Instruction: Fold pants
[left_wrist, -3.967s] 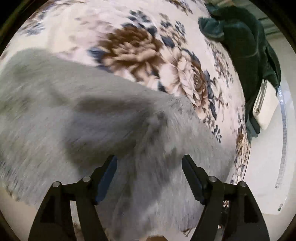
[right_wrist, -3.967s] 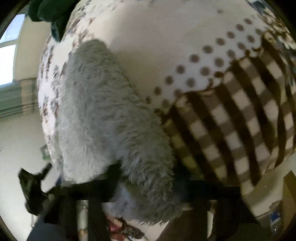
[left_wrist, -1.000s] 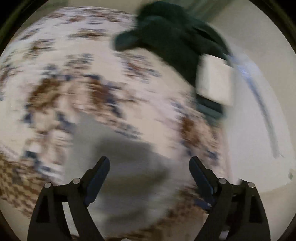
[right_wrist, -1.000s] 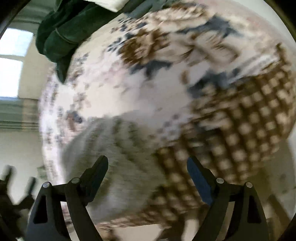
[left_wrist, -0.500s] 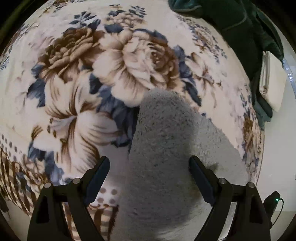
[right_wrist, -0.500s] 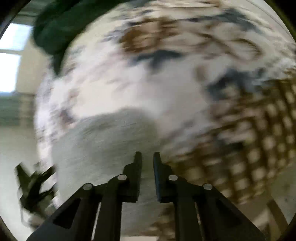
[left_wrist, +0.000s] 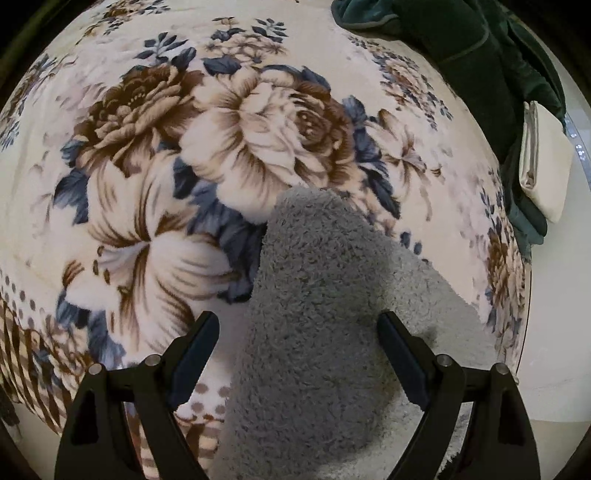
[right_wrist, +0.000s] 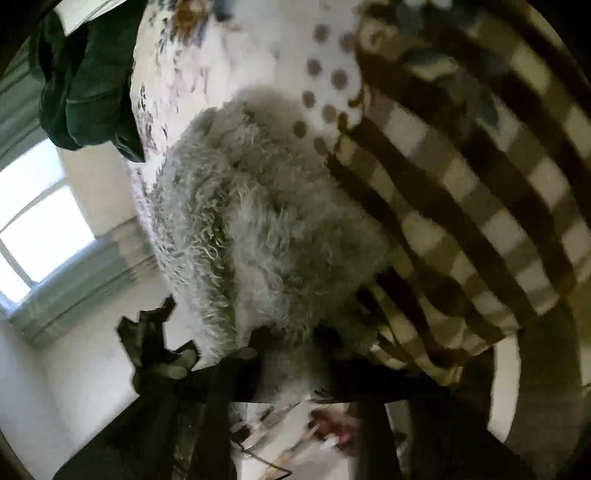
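The grey fleece pants (left_wrist: 317, 295) lie folded in a thick bundle on the floral blanket (left_wrist: 184, 147) near the bed's edge. My left gripper (left_wrist: 297, 350) is open, its fingers either side of the bundle's near end, holding nothing. In the right wrist view the pants (right_wrist: 258, 221) fill the middle, blurred. My right gripper (right_wrist: 291, 362) is low against the bundle's near edge, with fleece bunched between its dark blurred fingers. The other gripper (right_wrist: 155, 343) shows at lower left.
A dark green garment (left_wrist: 480, 55) and a cream folded item (left_wrist: 543, 162) lie at the bed's far right. The blanket has a brown checked border (right_wrist: 461, 184). A window (right_wrist: 37, 221) and pale floor (left_wrist: 554, 332) lie beyond the bed's edge.
The left gripper holds almost the same view over the bundle, still open. The right gripper, shut in the air half a second ago, has dropped down onto the bundle's edge.
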